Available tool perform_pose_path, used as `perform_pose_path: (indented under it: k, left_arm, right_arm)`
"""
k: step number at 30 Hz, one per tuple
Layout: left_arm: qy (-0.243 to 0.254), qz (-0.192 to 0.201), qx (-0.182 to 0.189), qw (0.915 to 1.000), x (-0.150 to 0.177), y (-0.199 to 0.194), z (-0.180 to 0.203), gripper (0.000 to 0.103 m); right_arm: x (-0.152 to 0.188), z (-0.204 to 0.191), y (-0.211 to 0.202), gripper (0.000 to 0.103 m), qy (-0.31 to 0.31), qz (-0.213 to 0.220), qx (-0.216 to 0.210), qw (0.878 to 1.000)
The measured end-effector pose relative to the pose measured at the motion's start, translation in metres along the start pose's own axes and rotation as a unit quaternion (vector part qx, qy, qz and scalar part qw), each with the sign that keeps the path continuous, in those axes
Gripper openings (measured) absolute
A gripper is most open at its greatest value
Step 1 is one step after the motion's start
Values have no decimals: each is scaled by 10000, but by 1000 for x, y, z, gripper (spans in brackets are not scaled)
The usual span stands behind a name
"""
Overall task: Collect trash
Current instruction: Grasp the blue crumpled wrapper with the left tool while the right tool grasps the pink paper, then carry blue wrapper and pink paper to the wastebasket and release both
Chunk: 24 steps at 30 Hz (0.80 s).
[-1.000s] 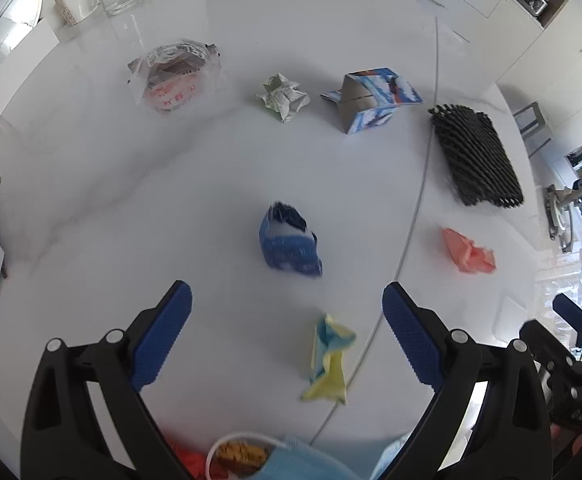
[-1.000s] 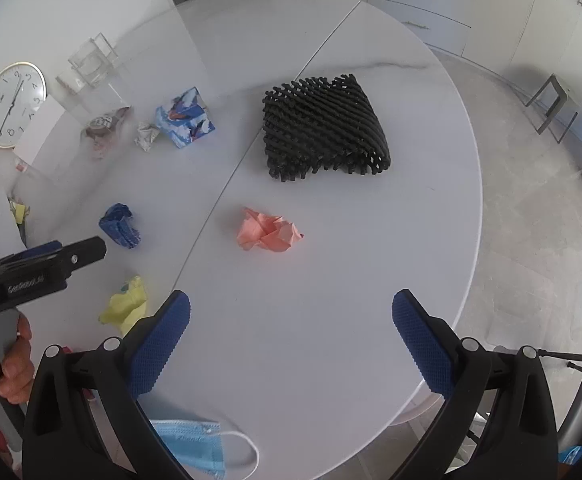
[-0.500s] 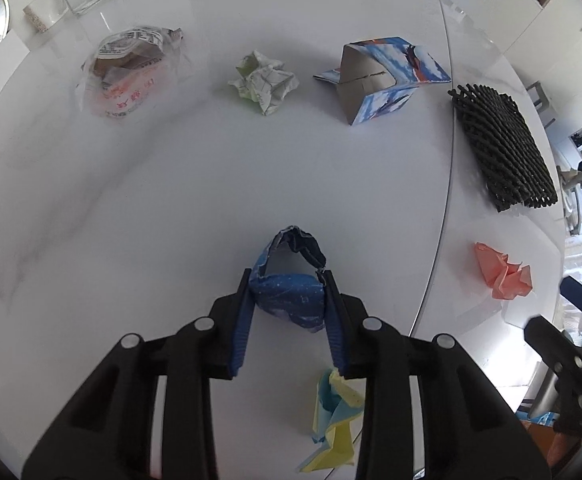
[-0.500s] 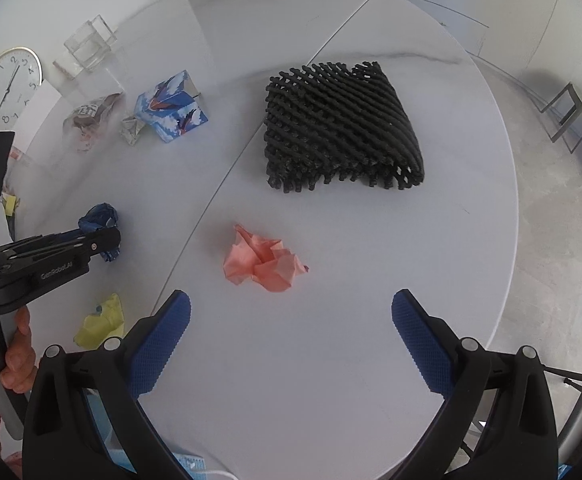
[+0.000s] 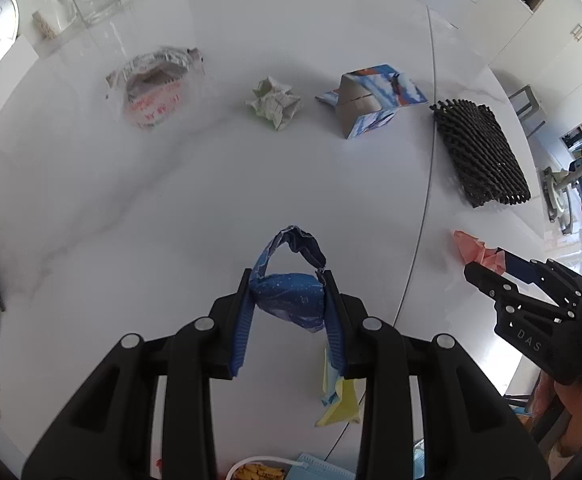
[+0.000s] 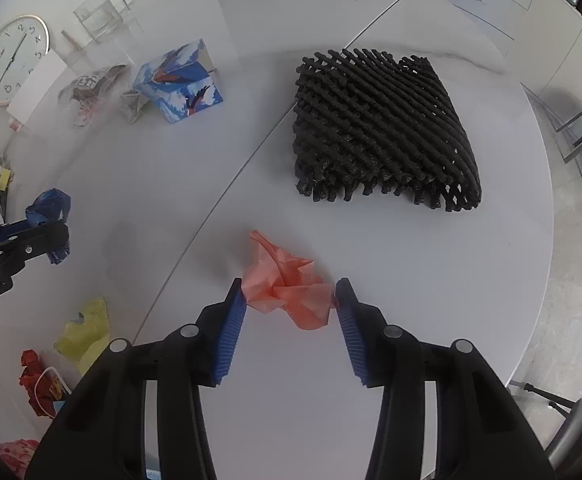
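**Two wads, one in each pair of tongs**

The left tongs [image 5: 289, 300] are pinching the crumpled blue wrapper [image 5: 291, 300] at the near middle of the white tabletop [image 5: 171, 200]. The right tongs [image 6: 291, 304] flank the crumpled pink paper [image 6: 287, 288] just right of the tabletop seam; both pads touch its edges, so the squeeze looks barely begun. Close firmly on the bulk, then lift straight up.

Only the right view shows the red wrapper [image 6: 35, 376] by the near edge; the left shows the white-green paper ball [image 5: 275, 102] clearly.
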State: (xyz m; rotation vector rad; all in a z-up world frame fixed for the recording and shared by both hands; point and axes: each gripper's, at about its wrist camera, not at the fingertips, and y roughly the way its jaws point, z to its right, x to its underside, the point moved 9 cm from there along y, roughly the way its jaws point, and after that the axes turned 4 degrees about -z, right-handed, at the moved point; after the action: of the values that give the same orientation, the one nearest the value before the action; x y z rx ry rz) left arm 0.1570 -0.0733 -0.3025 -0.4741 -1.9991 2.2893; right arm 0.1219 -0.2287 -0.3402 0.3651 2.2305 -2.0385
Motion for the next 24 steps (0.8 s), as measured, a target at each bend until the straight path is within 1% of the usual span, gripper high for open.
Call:
perform_pose_path:
  k: [5,9,14,16,18,24]
  left_arm:
    - [142,70,73,9998,1,-20,11,32]
    - [383,164,92,9991,8,-40,33,32]
    - [830,362,231,9956,24,-74,79,33]
    - [1048,409,287,9932,35,-83,102,33]
    - [1263,439,342,9904,48,-90,124,33]
    - [1929,327,656,9785,94,-96,200,33]
  right_arm:
    - [5,9,-19,46,91,121,-57,9999]
    - [18,21,-46,46,236,302,-87,9992]
    - [49,43,-82,46,515,530,-29,9973]
    - [68,58,-99,46,658,636,16,9958]
    - [81,70,-109,46,773,684,51,9946]
    - [137,114,-132,46,1228,728,206,9895]
